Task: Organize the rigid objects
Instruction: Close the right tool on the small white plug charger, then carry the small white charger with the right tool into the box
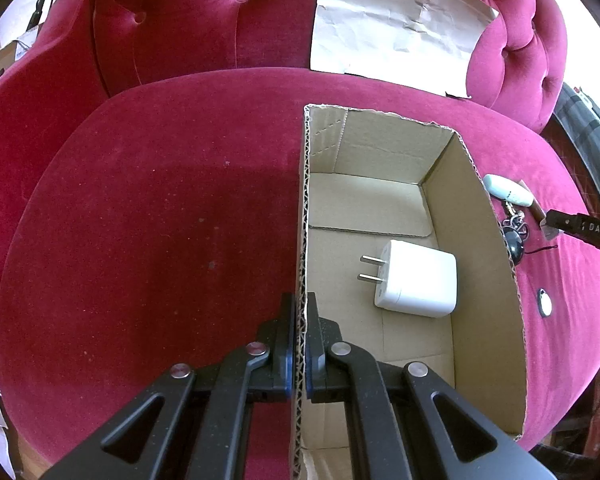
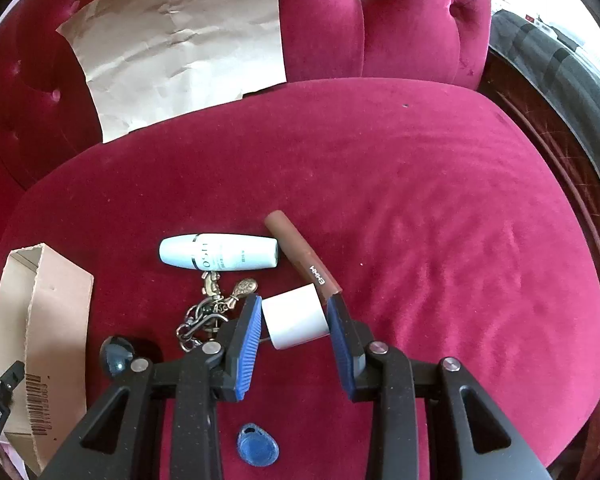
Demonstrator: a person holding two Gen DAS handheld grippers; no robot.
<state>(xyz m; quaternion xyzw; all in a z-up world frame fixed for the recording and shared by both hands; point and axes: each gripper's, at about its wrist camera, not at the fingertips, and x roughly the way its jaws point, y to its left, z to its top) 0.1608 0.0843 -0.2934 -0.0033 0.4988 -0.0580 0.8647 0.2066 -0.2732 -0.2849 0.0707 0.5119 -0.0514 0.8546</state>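
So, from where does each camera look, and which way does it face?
Left wrist: sits on the left gripper, facing steeply down at the box holding a charger; its own fingers pinch the box wall.
Right wrist: sits on the right gripper, facing down at the seat; its fingers press on a white cylinder, beside keys and a brown tube.
Shared: box, white bottle, paper, each other's gripper at the edge.

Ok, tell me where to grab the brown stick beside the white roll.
Take the brown stick across its bare upper half, coming from above. It lies flat and slanted, its lower end tucked behind the white roll that the right claw is pinching.
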